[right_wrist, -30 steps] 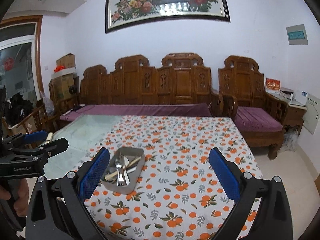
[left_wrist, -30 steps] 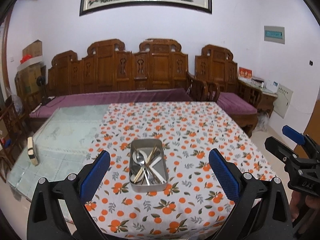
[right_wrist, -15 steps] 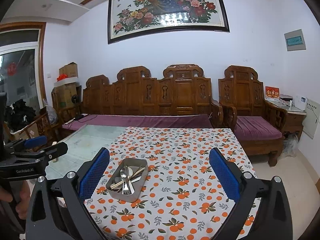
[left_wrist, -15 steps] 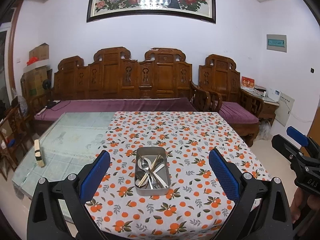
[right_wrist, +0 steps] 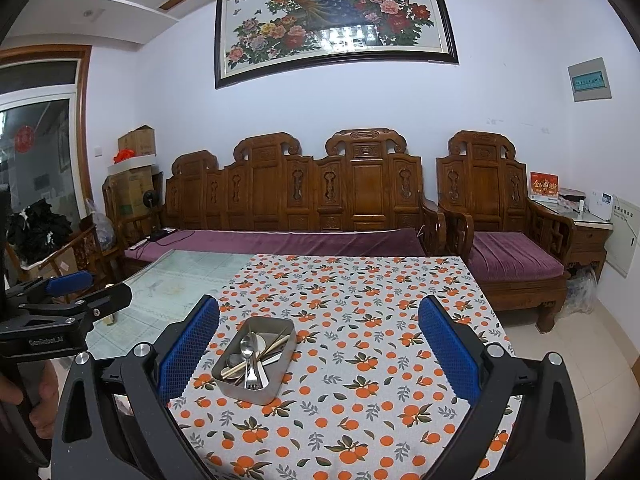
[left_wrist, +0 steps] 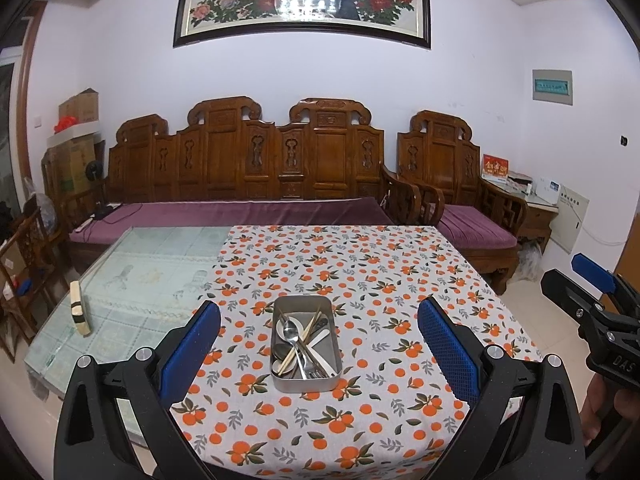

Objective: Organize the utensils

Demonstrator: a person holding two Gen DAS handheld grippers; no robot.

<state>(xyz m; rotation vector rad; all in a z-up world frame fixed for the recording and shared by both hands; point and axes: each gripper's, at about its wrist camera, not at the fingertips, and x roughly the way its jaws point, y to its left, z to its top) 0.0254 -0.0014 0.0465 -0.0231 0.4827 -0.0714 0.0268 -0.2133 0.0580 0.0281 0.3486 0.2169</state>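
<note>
The left tongs point(left_wrist: 319, 350) are spread wide with nothing between the blue pads, and the right tongs point(right_wrist: 319, 350) stand the same way, wide and empty. Both hang above the near edge of the surface point(left_wrist: 400, 264), level with each other, each aimed along its fingers at the metal tray point(left_wrist: 306, 346), which sits between the pads in both wrist views. That framing suits either reaching in or drawing back.

The tray rests flat on the orange-print cloth point(right_wrist: 380, 320), near the front edge and well clear of the bare glass part of the surface on the left. Inside it the utensils point(left_wrist: 302, 344) lie heaped and crossed: spoons, at least one fork, pale chopsticks and a white-handled piece, all within the walls and none out on the cloth. So the utensils are gathered in one container, yet jumbled; this fits a pile waiting to be sorted as well as one just collected.

A small cream block point(left_wrist: 79, 309) lies on the glass, far from the tray.
</note>
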